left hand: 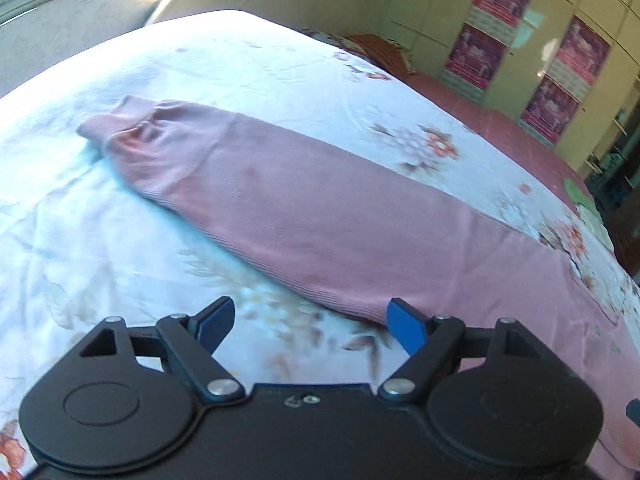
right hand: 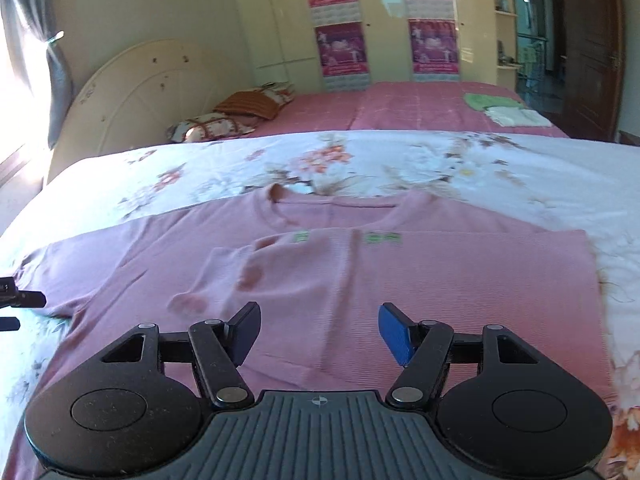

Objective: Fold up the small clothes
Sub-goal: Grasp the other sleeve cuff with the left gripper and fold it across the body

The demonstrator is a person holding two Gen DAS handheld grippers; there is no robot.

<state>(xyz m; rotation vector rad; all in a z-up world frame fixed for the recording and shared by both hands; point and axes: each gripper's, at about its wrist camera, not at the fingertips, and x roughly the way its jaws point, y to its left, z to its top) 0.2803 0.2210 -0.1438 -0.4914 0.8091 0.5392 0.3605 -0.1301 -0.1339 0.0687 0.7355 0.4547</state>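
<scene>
A pink long-sleeved top (right hand: pixel 360 280) lies flat on the floral bedsheet (right hand: pixel 440 164), neckline at the far side. Its right side is folded over the body, with a straight edge at the right. Its left sleeve (left hand: pixel 280 200) stretches out across the sheet, cuff at the far left. My left gripper (left hand: pixel 310 326) is open and empty just above the sheet beside the sleeve's near edge. My right gripper (right hand: pixel 318 332) is open and empty above the lower part of the top's body. Part of the left gripper (right hand: pixel 20 300) shows at the left edge of the right wrist view.
A pink bedspread (right hand: pixel 420 108) covers the far half of the bed, with pillows (right hand: pixel 224 120) by the headboard and folded green and white cloths (right hand: pixel 504 110) at the right. Wardrobes with posters (right hand: pixel 340 52) stand behind. A window is at the left.
</scene>
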